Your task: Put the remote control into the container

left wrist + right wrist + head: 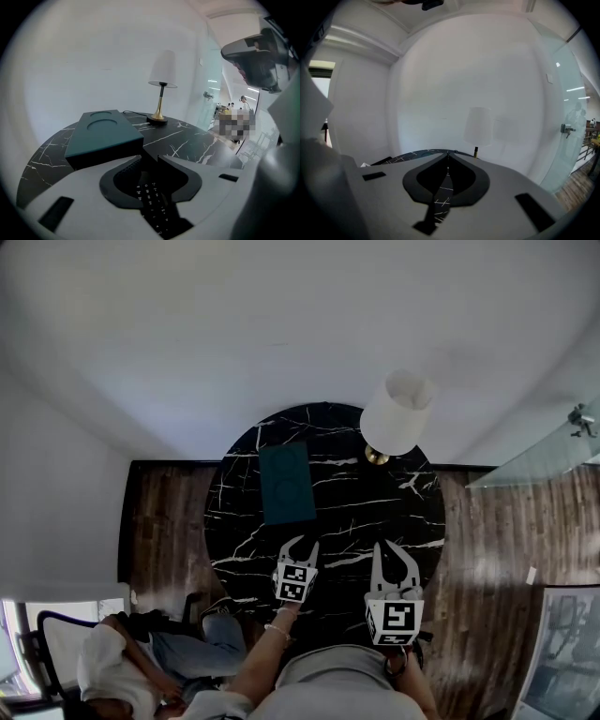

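Jaws apart on left gripper (150, 155), remote control (152, 199) between; seemingly loose

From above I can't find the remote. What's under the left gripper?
The remote control, buttons up, shows between the parted jaws of the left gripper in its own view. The jaws cover its edges; from the head view it is hidden.

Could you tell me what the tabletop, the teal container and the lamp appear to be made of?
Tabletop: black marble or a marble-look slab, polished; white veins, soft sheen. Container: matte teal, perhaps coated card or plastic; no glare, crisp edges. Lamp shade: likely white fabric, matte. Lamp stem: brass-coloured metal, shiny.
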{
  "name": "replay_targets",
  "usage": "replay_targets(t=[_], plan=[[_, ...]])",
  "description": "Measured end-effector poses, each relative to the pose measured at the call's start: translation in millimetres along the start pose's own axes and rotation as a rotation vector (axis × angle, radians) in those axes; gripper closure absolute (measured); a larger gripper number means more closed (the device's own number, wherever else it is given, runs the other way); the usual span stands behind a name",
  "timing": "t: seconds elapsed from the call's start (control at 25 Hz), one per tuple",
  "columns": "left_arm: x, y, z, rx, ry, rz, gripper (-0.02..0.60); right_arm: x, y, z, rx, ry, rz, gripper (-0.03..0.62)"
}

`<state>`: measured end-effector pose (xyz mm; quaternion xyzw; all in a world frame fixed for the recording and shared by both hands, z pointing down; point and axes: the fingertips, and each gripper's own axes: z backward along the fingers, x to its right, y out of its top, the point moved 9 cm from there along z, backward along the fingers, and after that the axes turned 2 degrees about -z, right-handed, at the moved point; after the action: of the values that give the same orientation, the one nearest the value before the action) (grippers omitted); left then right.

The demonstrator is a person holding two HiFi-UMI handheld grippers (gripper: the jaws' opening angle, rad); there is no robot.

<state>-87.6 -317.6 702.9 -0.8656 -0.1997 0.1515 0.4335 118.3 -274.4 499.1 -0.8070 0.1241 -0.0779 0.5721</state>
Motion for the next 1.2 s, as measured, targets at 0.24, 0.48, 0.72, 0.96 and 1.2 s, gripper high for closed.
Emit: replay_targets(t=[0.24, 0.48, 0.72, 0.96, 1.2], plan=[[-5, 3, 13, 0.034, 0.026, 0.027, 0.485, -2, -8, -4, -0.008, 0.015, 0.006, 0.580], [-3, 16, 34, 0.067, 0.051, 0.044, 0.573, -5, -16, -12, -0.010, 0.034, 0.020, 0.580], [6, 39, 59, 0.139, 0.068, 0.067, 0.575, -10, -19, -12, -0.012, 0.053, 0.007, 0.580], [21, 80, 92, 0.270, 0.063, 0.061, 0.575, -22, -16, -10, 0.006, 0.083, -0.014, 0.580], [36, 113, 128, 0.379, 0.088, 0.055, 0.575, -32, -11, -5, 0.034, 0.109, -0.023, 0.580]])
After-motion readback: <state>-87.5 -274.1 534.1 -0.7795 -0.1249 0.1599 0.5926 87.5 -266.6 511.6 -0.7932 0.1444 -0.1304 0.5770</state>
